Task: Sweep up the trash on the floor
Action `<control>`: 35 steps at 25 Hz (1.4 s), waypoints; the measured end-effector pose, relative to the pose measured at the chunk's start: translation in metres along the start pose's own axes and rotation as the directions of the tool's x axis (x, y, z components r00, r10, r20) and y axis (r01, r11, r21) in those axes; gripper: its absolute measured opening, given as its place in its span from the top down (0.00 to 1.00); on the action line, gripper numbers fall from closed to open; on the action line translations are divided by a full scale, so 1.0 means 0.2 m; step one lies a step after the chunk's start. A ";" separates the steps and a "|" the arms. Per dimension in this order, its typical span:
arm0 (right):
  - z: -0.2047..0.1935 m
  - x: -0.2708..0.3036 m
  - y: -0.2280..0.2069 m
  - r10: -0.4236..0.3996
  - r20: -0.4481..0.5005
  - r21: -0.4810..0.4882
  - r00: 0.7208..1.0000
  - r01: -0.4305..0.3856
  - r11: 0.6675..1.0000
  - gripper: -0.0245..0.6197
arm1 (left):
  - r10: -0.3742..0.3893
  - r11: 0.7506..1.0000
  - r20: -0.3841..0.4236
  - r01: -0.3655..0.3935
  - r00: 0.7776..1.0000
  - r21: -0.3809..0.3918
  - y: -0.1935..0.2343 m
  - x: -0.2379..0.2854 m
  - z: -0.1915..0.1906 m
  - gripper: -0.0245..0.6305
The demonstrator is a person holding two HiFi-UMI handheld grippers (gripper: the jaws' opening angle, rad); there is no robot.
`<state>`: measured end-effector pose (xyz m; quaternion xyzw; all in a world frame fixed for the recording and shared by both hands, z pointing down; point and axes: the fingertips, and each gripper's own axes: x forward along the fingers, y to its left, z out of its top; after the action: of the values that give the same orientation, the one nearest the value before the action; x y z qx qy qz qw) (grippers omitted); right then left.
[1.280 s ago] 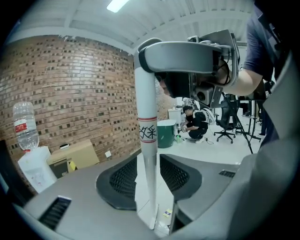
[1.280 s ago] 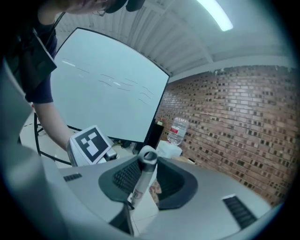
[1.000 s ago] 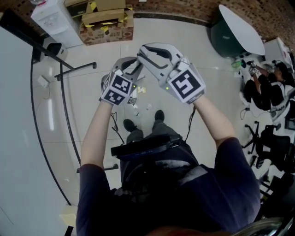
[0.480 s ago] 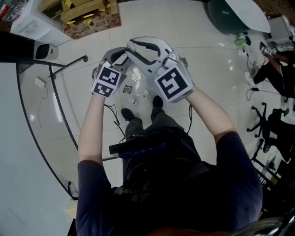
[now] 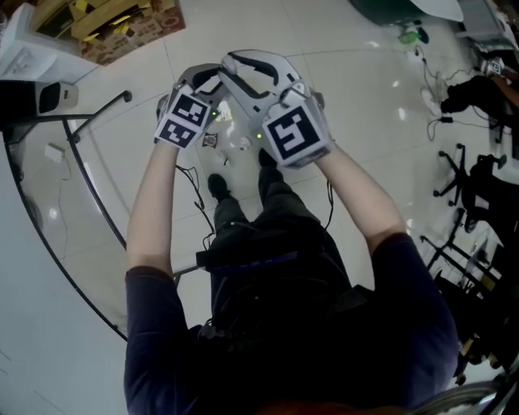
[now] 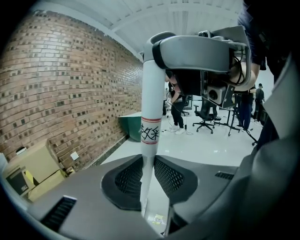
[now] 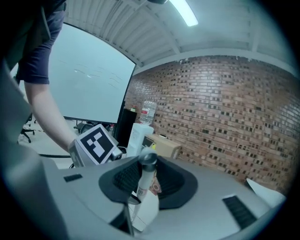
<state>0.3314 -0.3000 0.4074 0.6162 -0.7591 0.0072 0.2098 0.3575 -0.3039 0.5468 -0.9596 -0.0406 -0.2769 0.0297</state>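
Small scraps of trash (image 5: 212, 140) lie on the white tiled floor just ahead of the person's shoes (image 5: 217, 188); one yellowish scrap (image 6: 157, 219) shows below the jaws in the left gripper view. My left gripper (image 5: 197, 79) is shut on a white pole (image 6: 151, 117) with red bands and black marks, which stands upright between its pads. My right gripper (image 5: 243, 66) crosses just above it, shut on a slim white handle with a grey cap (image 7: 146, 171). The lower ends of both handles are hidden.
Cardboard boxes (image 5: 105, 24) stand at the back left by a brick wall (image 6: 56, 93). A black curved stand base (image 5: 97, 121) runs along the left. A green bin (image 6: 133, 126), office chairs (image 5: 478, 186) and floor cables (image 5: 430, 105) are at the right.
Both grippers, still holding their handles, have sunk toward the floor and shifted up and left in the head view; the scraps now lie right under them.
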 end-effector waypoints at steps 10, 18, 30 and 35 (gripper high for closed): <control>-0.31 -0.05 0.08 -0.073 -0.114 0.029 0.991 0.076 0.997 0.78 | -0.045 0.999 -0.085 0.047 0.995 0.023 -0.15 0.17 -0.21 0.84; -0.45 -0.09 0.16 -0.084 -0.191 0.048 0.978 0.095 0.994 0.78 | -0.105 0.994 -0.097 0.108 0.990 0.022 -0.24 0.24 -0.33 0.83; -0.47 -0.17 0.32 -0.080 -0.219 0.147 0.972 0.114 0.983 0.78 | -0.362 0.929 -0.078 0.354 0.929 -0.104 -0.41 0.19 -0.41 0.80; -0.48 -0.17 0.46 -0.075 -0.243 0.152 0.967 0.114 0.982 0.78 | -0.398 0.915 -0.102 0.386 0.912 -0.117 -0.46 0.11 -0.49 0.80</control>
<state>0.2799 -0.2207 0.5059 0.6616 -0.6953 0.1331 0.2472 0.3159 -0.2198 0.6451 -0.9132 -0.2174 -0.3378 -0.0691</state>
